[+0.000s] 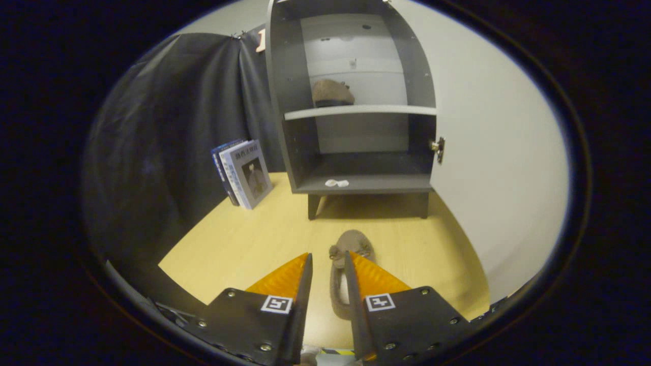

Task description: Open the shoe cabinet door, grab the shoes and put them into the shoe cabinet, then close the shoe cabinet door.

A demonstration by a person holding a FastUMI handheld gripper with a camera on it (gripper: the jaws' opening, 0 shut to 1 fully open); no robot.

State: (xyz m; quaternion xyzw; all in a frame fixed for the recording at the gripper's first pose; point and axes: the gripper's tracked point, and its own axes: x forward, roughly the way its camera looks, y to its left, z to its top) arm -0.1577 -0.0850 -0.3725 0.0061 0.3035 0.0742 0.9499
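- Gripper (328, 262): fingers slightly spread, pinching nothing; a shoe (342, 274) on the floor (244, 239) between and just below them
- Cabinet (356, 101): beyond, door (498, 152) open; second shoe (331, 93) on its shelf (361, 111)
- Books (244, 173): upright beside cabinet

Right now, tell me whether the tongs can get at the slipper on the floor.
Probably yes. The tongs stand open with the slipper between the tips, on the bare floor; nothing blocks it. Whether either finger touches it, I cannot tell.
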